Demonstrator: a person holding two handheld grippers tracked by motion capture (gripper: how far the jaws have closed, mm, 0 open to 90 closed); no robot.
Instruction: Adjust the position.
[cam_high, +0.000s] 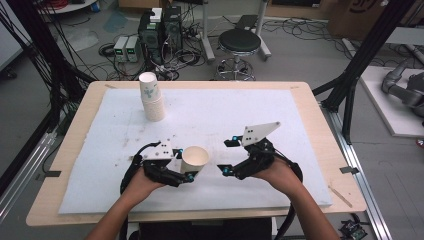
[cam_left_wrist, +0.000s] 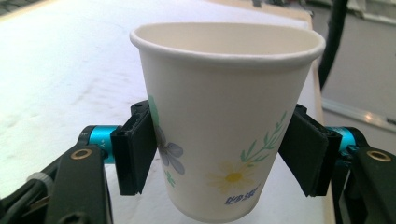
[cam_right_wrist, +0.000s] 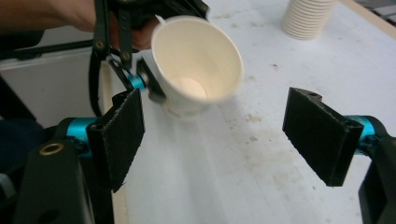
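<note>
Paper cup (cam_right_wrist: 196, 65) motion-blurred; its base (cam_left_wrist: 205, 215) cut off below.

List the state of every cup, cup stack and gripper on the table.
paper cup: upright, empty, between the left gripper's pads.
left gripper: shut on the paper cup.
right gripper: open, holding nothing.
cup stack: standing upright, nested, untouched.

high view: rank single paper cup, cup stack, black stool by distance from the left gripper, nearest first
1. Single paper cup: between the jaws of the left gripper.
2. Cup stack: far-left part of the white mat.
3. Black stool: on the floor beyond the table's far edge.
</note>
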